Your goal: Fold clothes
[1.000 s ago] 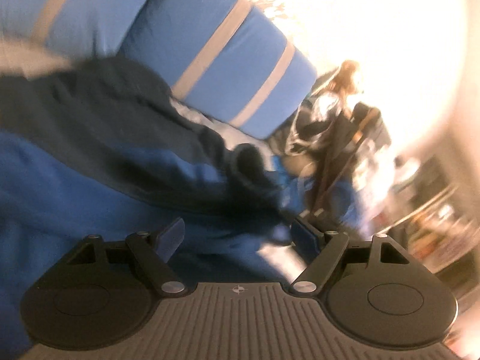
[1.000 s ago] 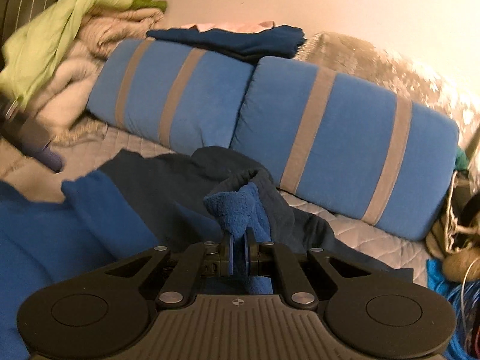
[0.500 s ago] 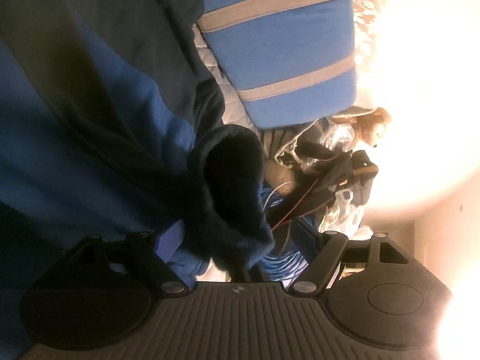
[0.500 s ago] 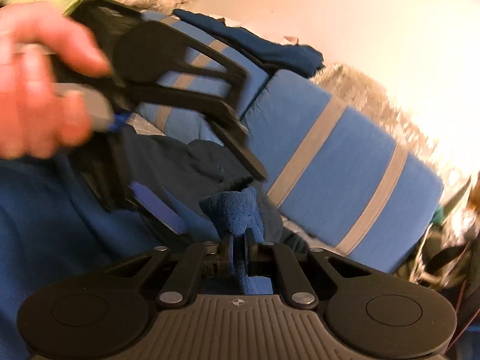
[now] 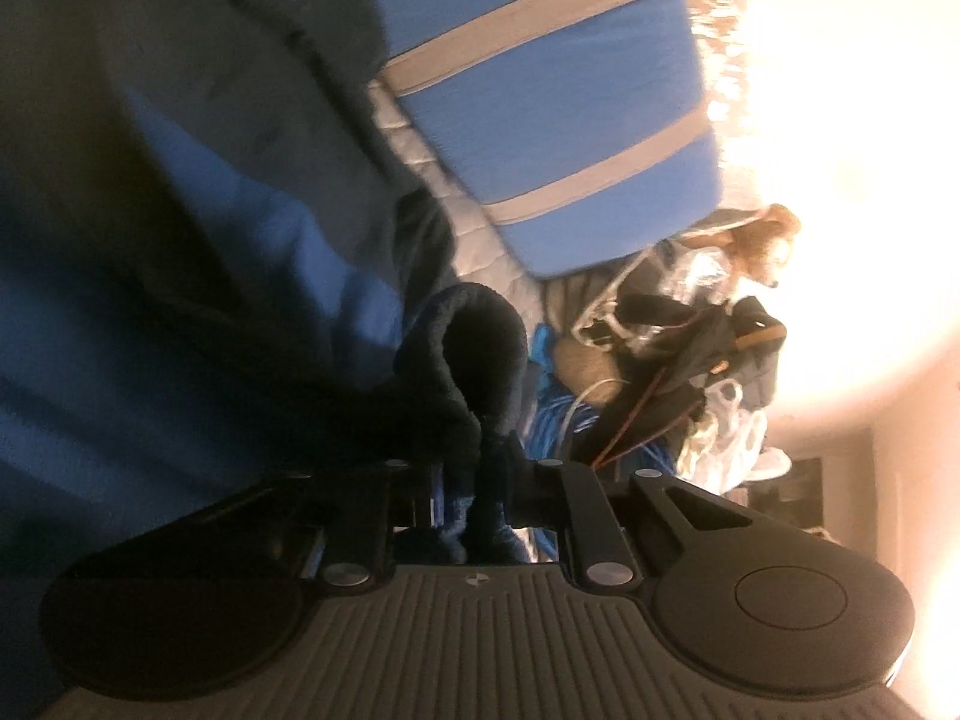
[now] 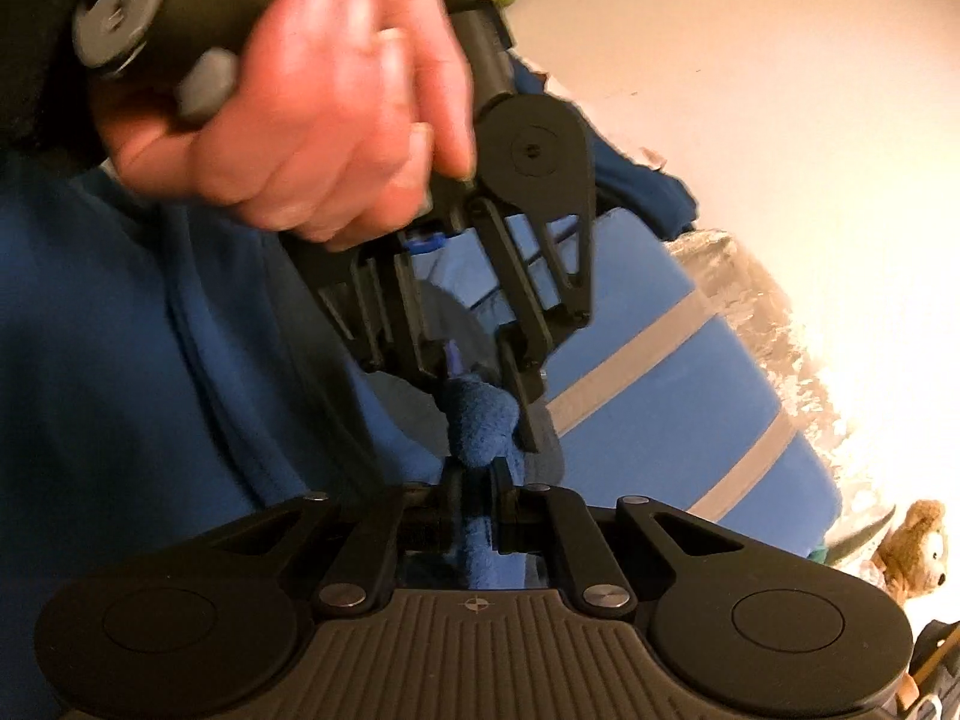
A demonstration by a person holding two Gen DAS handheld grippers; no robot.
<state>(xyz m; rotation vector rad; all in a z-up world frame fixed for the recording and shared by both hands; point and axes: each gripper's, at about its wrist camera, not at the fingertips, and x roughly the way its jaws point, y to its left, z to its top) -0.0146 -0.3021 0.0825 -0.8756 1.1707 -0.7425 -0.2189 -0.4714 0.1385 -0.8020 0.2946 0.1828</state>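
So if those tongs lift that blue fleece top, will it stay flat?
Probably not: the blue fleece top already bunches where both tongs pinch it, so it should droop. It looks fuzzy and thick, so likely grippy, not slippery.

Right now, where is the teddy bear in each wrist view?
Left wrist: teddy bear at right of centre, above the bags, tipped sideways.
Right wrist: teddy bear at the lower right edge.
Shared landmark: the striped cushion beside it in both.

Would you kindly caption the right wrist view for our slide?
Right tool and left tool, held by a hand, both pinch one blue fleece garment.
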